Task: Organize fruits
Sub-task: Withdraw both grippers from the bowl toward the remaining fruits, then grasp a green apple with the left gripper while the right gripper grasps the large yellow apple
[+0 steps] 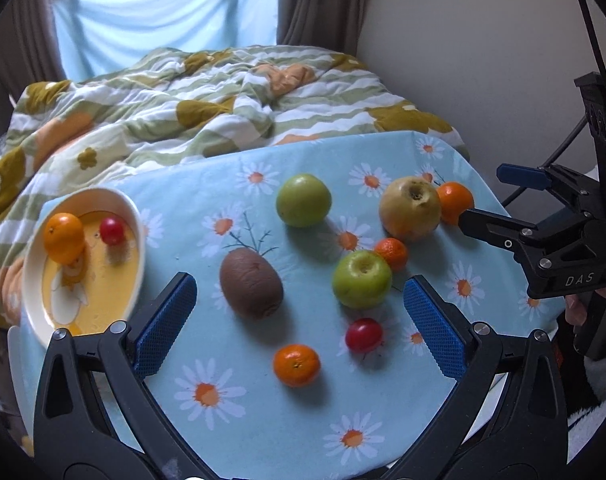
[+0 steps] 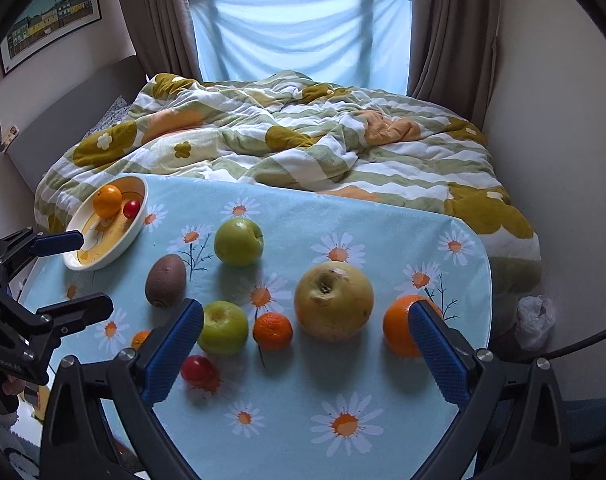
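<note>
A white bowl with a yellow inside (image 1: 139,232) (image 2: 115,254) at the table's left holds an orange (image 1: 63,236) and a cherry tomato (image 1: 111,231). On the daisy cloth lie a kiwi (image 1: 251,282), two green apples (image 1: 303,199) (image 1: 362,278), a yellow apple (image 2: 333,300), an orange (image 2: 399,330), two tangerines (image 1: 296,364) (image 1: 392,253) and another tomato (image 1: 363,334). My left gripper (image 1: 299,324) hovers open above the kiwi and small apple. My right gripper (image 2: 307,356) is open, its right pad in front of the orange.
The table's far edge butts against a bed with a rumpled striped duvet (image 2: 303,140). A wall runs along the right side, with a plastic bag (image 2: 535,320) on the floor. Bare cloth (image 2: 303,432) lies along the near edge.
</note>
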Demonstrator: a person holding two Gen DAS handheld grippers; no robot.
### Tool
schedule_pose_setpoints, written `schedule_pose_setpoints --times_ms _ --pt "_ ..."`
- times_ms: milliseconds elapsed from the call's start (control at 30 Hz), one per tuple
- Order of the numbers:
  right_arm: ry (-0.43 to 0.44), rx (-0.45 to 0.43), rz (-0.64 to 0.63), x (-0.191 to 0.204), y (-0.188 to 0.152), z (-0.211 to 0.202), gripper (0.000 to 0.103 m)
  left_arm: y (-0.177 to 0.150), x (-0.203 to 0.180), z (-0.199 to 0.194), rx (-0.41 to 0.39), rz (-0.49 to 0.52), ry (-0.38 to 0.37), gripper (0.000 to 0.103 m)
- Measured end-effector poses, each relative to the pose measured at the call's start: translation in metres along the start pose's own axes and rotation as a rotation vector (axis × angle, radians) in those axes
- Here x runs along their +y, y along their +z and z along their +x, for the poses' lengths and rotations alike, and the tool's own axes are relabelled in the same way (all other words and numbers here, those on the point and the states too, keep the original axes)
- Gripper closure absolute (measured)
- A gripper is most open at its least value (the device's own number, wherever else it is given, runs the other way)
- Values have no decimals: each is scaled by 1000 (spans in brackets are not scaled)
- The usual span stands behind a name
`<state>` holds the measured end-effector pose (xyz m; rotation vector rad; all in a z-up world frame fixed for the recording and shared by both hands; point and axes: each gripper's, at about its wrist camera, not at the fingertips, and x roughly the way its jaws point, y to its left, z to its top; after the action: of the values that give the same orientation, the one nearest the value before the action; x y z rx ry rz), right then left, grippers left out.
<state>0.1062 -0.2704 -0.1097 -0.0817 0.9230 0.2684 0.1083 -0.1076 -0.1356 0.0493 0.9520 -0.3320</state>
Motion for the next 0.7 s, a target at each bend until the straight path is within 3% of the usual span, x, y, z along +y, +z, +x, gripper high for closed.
schedule_pose_setpoints --times_ms 367,433,567,700 --pt "37 22 -73 -33 -11 35 2 -11 -40 65 87 33 -26 7" --pt "48 25 -91 -34 -12 41 2 -13 -44 73 100 39 -28 15" --pt "64 33 -132 -36 -11 52 5 -16 -48 87 121 33 -27 18" --pt "78 39 -188 -34 -11 61 7 -17 -50 98 141 29 -18 28"
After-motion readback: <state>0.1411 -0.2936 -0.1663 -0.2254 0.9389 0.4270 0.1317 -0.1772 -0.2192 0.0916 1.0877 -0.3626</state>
